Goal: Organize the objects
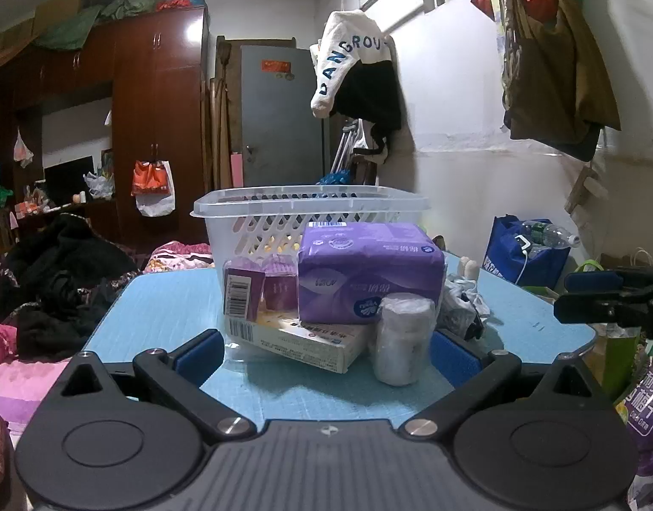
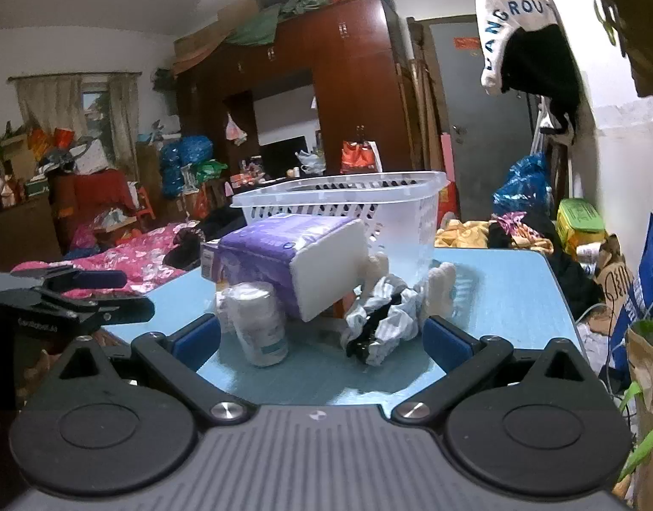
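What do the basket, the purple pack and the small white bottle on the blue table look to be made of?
Basket: translucent white moulded plastic, judging by its perforated walls and light showing through. Purple pack: thin glossy plastic film with highlights and creases; its white end suggests soft tissue inside. White bottle: likely plastic, wrapped in a cloudy, wrinkled film, so its surface stays unclear.

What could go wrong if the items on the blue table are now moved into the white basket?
1. The purple tissue pack lies tilted on the flat box; pulling the box first may tip the pack over.
2. The white bottle stands upright close in front of that stack; reaching past it could knock it down.
3. The crumpled cloth is loose, so parts may slip out of the open right gripper's fingers when they close.
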Demonstrator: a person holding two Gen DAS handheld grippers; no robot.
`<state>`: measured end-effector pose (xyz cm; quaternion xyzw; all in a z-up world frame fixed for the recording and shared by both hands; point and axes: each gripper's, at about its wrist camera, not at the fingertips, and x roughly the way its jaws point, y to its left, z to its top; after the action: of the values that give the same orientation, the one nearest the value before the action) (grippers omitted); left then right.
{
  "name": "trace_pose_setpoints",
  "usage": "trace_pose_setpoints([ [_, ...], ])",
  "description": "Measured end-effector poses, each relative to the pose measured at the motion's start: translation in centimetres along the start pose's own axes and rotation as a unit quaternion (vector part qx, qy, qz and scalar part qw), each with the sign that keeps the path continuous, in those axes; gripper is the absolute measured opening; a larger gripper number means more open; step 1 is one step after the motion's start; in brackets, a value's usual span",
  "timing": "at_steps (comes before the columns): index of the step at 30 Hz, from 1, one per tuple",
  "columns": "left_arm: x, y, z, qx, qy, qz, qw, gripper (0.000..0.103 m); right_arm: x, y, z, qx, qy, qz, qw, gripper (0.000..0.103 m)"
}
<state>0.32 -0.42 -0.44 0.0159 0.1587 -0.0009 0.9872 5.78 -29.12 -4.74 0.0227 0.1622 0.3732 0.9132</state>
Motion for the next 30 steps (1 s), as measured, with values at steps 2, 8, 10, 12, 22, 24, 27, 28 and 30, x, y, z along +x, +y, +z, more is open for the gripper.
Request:
trace_pose_setpoints([
  [2, 0.03, -0.02, -0.03, 0.000, 0.001, 0.000, 1.0000, 0.103, 0.02, -0.21, 0.04, 0.006, 0.001, 0.003, 1.000, 0.103],
  [8, 0.03, -0.05, -0.10, 0.001, 0.003, 0.000, 1.0000, 0.103, 0.06, 0.26, 0.01, -0.005, 0.005, 0.007, 1.000, 0.103],
  [10, 0.05, -0.04, -0.10, 0.001, 0.004, 0.000, 1.0000, 0.103, 0.11, 0.30, -0.01, -0.007, 0.007, 0.008, 1.000, 0.103],
  [12, 0.05, -0.04, -0.11, 0.001, 0.004, 0.000, 1.0000, 0.103, 0.10, 0.23, -0.01, -0.006, 0.007, 0.008, 1.000, 0.103],
  [22, 0.30, -0.05, -0.13, 0.002, 0.007, 0.002, 1.0000, 0.103, 0.16, 0.11, -0.03, -0.007, 0.010, 0.007, 1.000, 0.103],
  [24, 0.40, -0.05, -0.17, 0.002, 0.008, 0.002, 1.0000, 0.103, 0.18, 0.12, -0.06, -0.007, 0.011, 0.008, 1.000, 0.103],
  [27, 0.43, -0.05, -0.18, 0.002, 0.008, 0.003, 1.0000, 0.103, 0.18, 0.12, -0.07, -0.007, 0.011, 0.008, 1.000, 0.103],
  [28, 0.44, -0.04, -0.18, 0.002, 0.008, 0.003, 1.0000, 0.103, 0.18, 0.12, -0.07, -0.007, 0.011, 0.008, 1.000, 0.103],
  [30, 0.46, -0.04, -0.18, 0.003, 0.008, 0.003, 1.0000, 0.103, 0.19, 0.13, -0.06, -0.007, 0.011, 0.008, 1.000, 0.103],
])
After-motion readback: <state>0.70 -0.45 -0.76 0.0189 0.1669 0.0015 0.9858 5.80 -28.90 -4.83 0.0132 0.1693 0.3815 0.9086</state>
